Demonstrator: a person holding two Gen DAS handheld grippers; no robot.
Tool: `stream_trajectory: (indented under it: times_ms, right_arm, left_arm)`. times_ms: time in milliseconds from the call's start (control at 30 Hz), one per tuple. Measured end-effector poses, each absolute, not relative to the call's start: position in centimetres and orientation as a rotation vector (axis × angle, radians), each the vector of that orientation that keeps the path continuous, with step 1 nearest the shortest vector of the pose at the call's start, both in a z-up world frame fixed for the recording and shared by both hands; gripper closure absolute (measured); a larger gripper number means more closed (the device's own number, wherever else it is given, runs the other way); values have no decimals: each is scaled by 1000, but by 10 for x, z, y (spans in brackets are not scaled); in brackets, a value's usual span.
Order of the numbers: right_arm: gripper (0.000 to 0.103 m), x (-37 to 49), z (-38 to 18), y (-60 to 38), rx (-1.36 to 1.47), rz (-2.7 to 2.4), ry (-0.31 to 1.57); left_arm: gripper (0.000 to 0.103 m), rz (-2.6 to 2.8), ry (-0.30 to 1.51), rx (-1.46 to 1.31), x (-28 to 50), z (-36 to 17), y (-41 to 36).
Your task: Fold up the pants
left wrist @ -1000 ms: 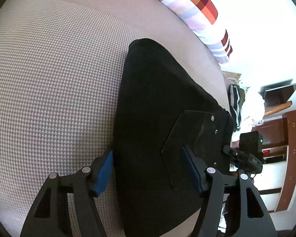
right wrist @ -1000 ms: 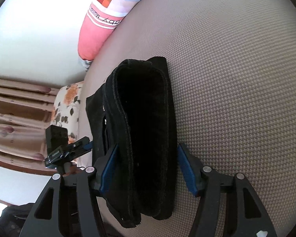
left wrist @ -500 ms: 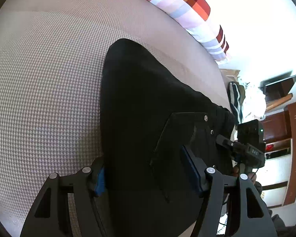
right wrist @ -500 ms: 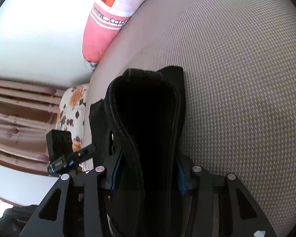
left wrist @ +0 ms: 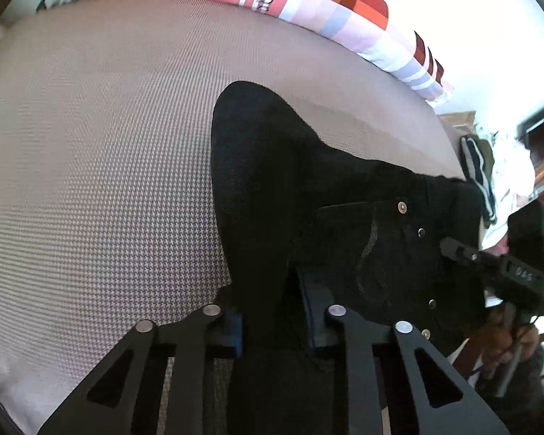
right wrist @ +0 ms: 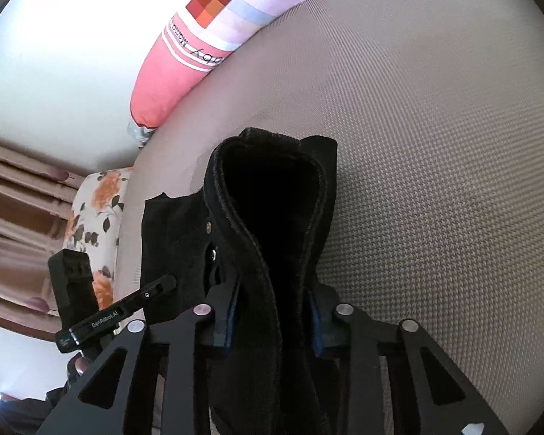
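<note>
Both grippers clamp the black pants (left wrist: 308, 195), which lie bunched on the checked bed (left wrist: 101, 152) near its side edge: the left gripper (left wrist: 273, 322) pinches a fold, the right gripper (right wrist: 273, 322) the leg cuffs.

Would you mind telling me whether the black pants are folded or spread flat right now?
Folded: the black pants show stacked layers with the waistband looped over, both tongs pinching them above the bed.
</note>
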State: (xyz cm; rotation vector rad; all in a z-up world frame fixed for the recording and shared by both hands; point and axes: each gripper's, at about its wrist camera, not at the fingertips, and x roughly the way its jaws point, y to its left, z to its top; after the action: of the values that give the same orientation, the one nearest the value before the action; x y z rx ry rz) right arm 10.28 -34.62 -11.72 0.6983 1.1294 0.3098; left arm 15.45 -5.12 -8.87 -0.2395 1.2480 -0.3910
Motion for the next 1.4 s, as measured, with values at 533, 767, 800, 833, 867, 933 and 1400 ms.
stream_trajectory:
  times_ms: [533,767,800,833,867,933,1400]
  right_arm:
    - [84,127,-89,-305,692,359,1093]
    - [84,191,-89,-281,698,403,1087]
    - [84,198,-87,-278,688,407,1084]
    - [84,207,-84,-274,673,412,1081]
    - [84,218,-81,-270,659,417,1077]
    - [84,231,-78,-266,653,427,1073]
    - [80,300,-99,-241,474,326,1105]
  left_arm:
    - [89,-348,1141,-194,159,-52,-21]
    - [89,-299,1088,-187,203,-40,-1]
    - [89,-294,1080,-184,213,-37,3]
    - [89,-290,1073,-178,218,-35,5]
    - [89,-285,1062,-170,225,-33,7]
    - [89,-271,1041,-159,238,-30,12]
    - [86,-199,1074,-143,301,-76,33]
